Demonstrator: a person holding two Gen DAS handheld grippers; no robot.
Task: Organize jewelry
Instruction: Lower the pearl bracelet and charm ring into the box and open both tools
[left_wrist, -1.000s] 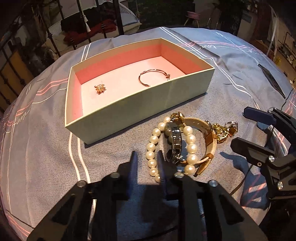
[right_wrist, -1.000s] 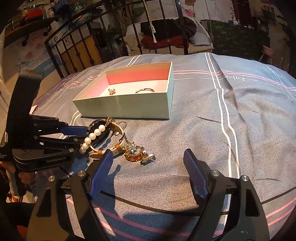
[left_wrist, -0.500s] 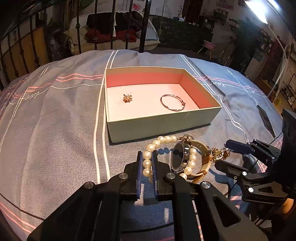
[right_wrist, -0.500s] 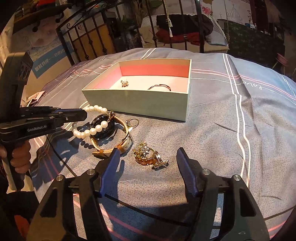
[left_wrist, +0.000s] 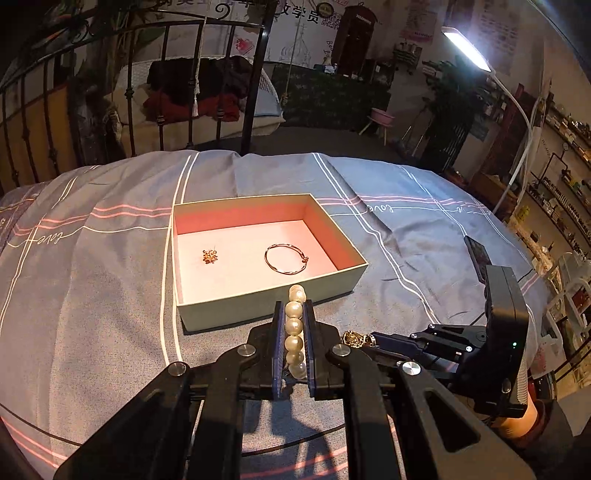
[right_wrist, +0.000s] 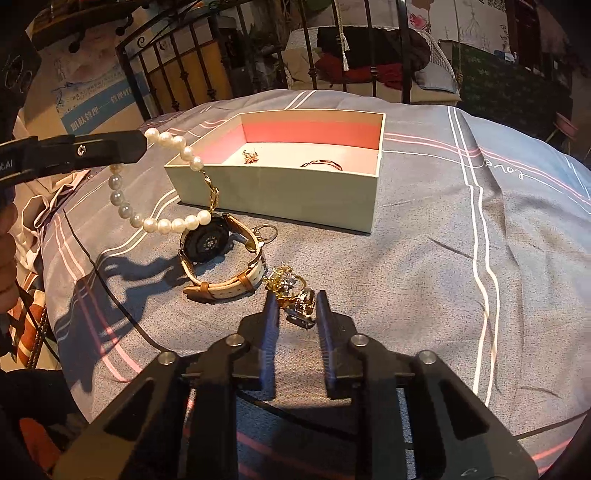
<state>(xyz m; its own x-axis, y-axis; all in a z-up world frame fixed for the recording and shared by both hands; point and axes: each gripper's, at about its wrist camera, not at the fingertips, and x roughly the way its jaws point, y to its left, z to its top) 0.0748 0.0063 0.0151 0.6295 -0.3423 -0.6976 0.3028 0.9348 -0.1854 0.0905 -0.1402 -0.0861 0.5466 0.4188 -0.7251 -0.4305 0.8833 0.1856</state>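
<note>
My left gripper is shut on a white pearl bracelet, held above the grey bedspread just in front of the green box. From the right wrist view the pearl bracelet hangs in a loop from the left gripper, its gold clasp dangling over a black-faced watch with a cream strap. My right gripper is closing, and its pads press on a gold ornament lying on the bed. Inside the pink-lined box lie a small gold flower brooch and a thin bangle.
A small key ring lies beside the watch. A dark phone rests on the bedspread to the right. A black iron bed frame stands behind the bed. A person's hand holds the left gripper at the left edge.
The left gripper has risen with the pearl bracelet, lifting it off the watch. The right gripper's jaws have come together from wide apart onto the gold ornament.
</note>
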